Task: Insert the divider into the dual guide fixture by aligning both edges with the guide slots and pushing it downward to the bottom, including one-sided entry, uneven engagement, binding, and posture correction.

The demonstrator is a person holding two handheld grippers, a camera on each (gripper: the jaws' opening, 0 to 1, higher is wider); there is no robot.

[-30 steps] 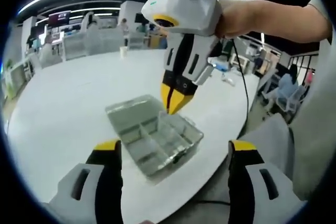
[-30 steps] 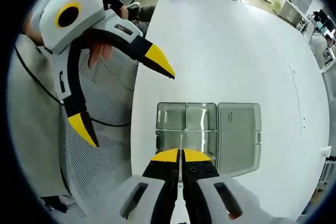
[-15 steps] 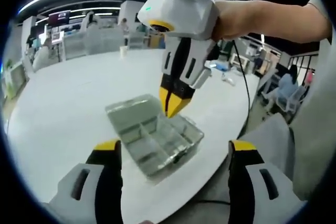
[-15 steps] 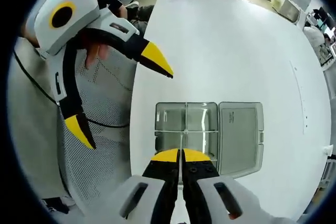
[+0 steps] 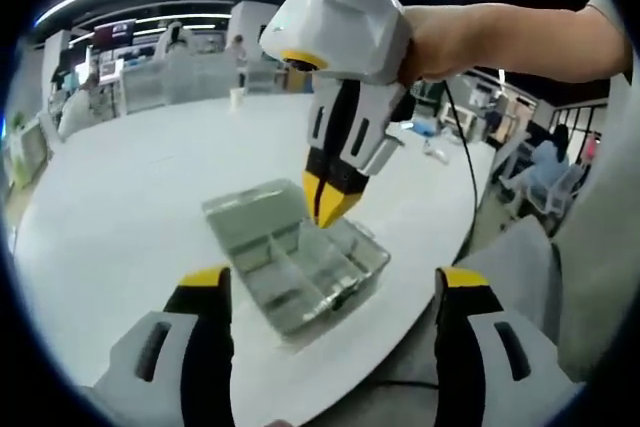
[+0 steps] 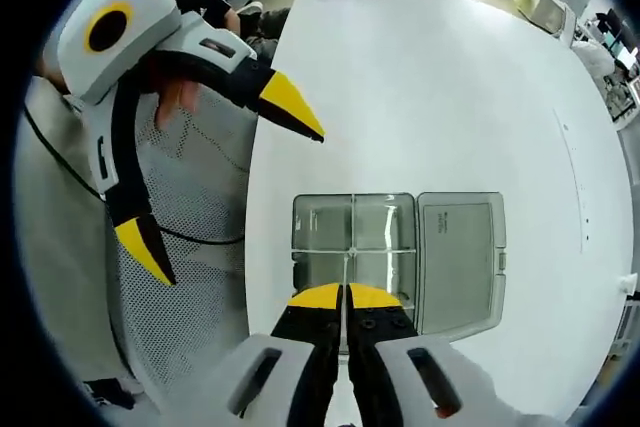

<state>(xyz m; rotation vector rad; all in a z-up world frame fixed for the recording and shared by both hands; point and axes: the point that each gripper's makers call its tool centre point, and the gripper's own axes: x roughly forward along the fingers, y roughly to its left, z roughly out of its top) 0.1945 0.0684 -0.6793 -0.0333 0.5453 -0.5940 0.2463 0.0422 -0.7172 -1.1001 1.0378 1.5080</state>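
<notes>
A clear plastic box (image 5: 300,267) with cross partitions lies on the white table, its lid (image 5: 250,212) folded open beside it. My right gripper (image 5: 330,205) hangs point-down over the box's middle. It is shut on a thin clear divider (image 6: 345,269), seen edge-on and reaching into the box (image 6: 352,237) along its centre partition. How deep the divider sits is hidden. My left gripper (image 5: 332,282) is open, short of the box near the table's edge. In the right gripper view my left gripper (image 6: 220,182) spreads wide off the box's left side, with nothing between its fingers.
The round white table (image 6: 430,77) stretches far beyond the box, and its curved edge runs close to the box's near side. A mesh chair (image 6: 200,247) and a person's clothing lie beyond that edge. A cable (image 5: 465,167) trails from the right gripper. Desks stand in the background.
The right gripper has drifted slightly left and up over the box, still shut on the divider. The left gripper has stayed open and hardly moved.
</notes>
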